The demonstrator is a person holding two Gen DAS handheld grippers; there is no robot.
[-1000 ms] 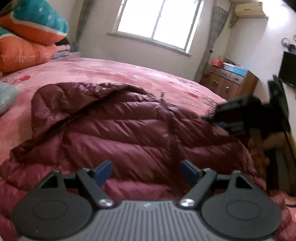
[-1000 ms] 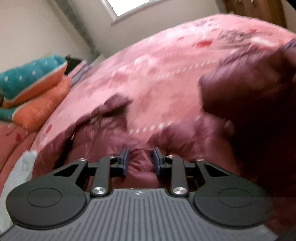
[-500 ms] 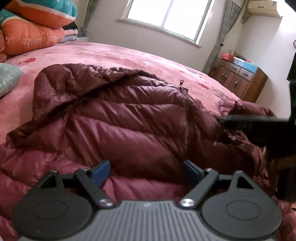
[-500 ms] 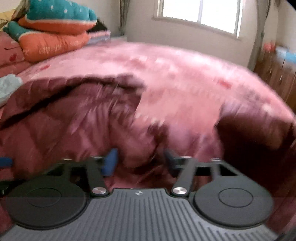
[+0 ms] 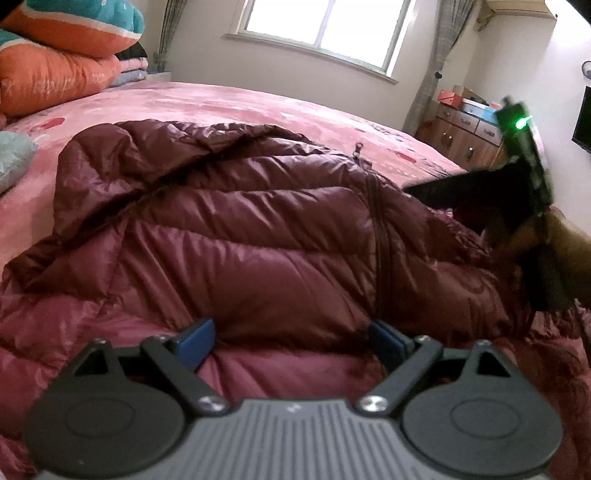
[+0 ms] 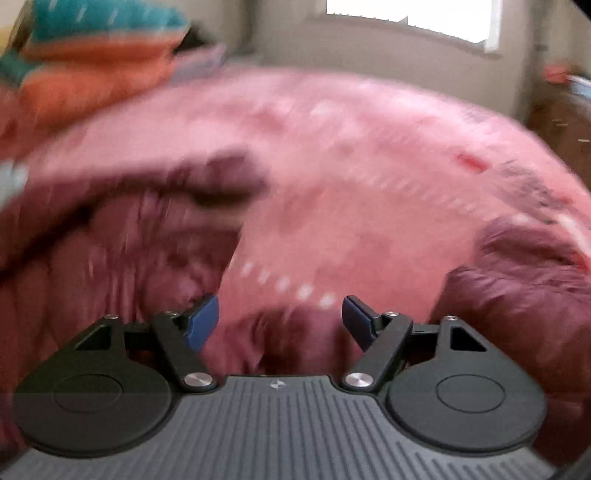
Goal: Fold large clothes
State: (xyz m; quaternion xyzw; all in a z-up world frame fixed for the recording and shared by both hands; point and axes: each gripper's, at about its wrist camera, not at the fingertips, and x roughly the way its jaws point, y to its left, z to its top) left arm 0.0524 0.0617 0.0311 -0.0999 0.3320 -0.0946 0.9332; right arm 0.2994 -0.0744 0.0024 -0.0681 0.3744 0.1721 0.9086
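Observation:
A dark red puffer jacket [image 5: 258, 240] lies zipped and spread on the pink bed cover [image 5: 258, 103]. My left gripper [image 5: 291, 339] hovers low over its near hem. Its jaws are opening, and the blue pads [image 5: 195, 341] press on nothing. In the blurred right wrist view my right gripper [image 6: 280, 319] stands open over the jacket's right edge [image 6: 110, 258], with nothing gripped. A bunched sleeve [image 6: 517, 288] lies to its right. The right tool's black body [image 5: 517, 192], held by a hand, shows at the jacket's right side.
Folded orange and teal quilts [image 5: 55, 55] are stacked at the far left of the bed, with a pale pillow [image 5: 14, 155] below them. A wooden dresser [image 5: 469, 136] stands by the right wall, under the window [image 5: 325, 26]. Bare pink cover [image 6: 369, 184] lies beyond the jacket.
My right gripper has opened wide, let go of the jacket fabric, rolled upright and moved. The left gripper's jaws stand slightly wider. The jacket's right side now lies flatter.

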